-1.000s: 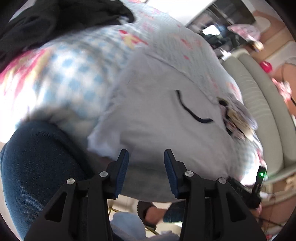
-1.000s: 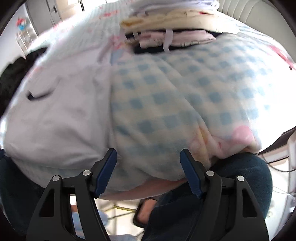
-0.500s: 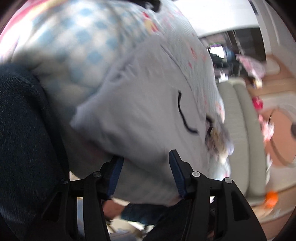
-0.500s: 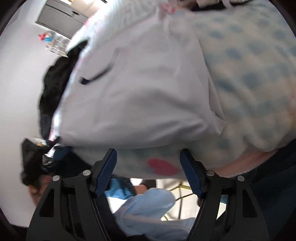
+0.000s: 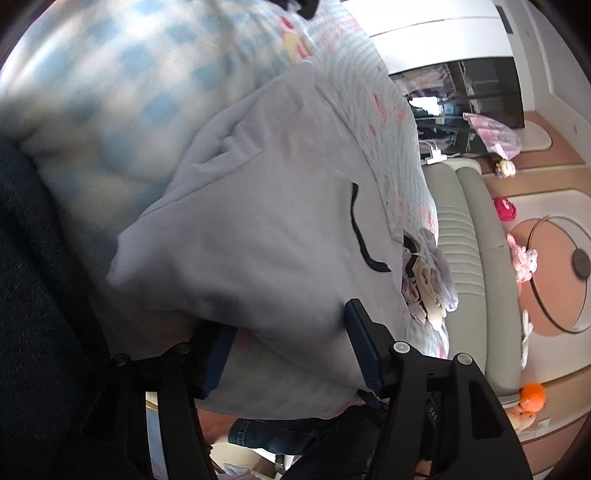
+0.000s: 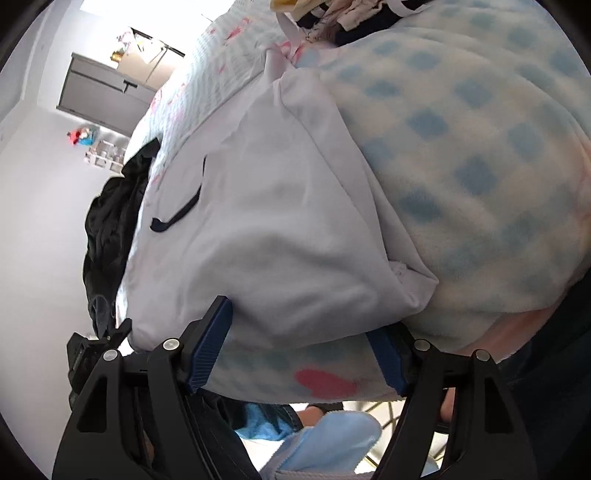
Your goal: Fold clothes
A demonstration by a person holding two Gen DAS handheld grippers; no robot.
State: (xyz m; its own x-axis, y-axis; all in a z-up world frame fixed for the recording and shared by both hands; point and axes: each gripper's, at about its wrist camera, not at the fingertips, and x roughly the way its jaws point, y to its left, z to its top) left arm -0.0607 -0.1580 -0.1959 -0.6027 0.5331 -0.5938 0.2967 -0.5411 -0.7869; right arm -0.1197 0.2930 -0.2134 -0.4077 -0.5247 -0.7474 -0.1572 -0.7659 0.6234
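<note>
A pale lilac-white garment (image 5: pixel 258 229) with a dark cord lies spread on a blue-and-white checked blanket (image 5: pixel 122 74). It also shows in the right wrist view (image 6: pixel 280 229). My left gripper (image 5: pixel 291 350) is open, its blue pads either side of the garment's near edge where it hangs over the blanket's front. My right gripper (image 6: pixel 306 343) is open too, its pads straddling the same near edge at the other corner. Neither pair of jaws has closed on the cloth.
A pile of folded clothes (image 5: pixel 428 280) lies beyond the garment, also in the right wrist view (image 6: pixel 343 18). A black garment (image 6: pixel 110 221) lies at the left. A grey sofa (image 5: pixel 469 258) stands behind. The person's jeans (image 5: pixel 33 295) are close by.
Both grippers have moved in to the garment's near edge and tilted. The left jaws have opened wider. The garment's edge now sits between both pairs of pads.
</note>
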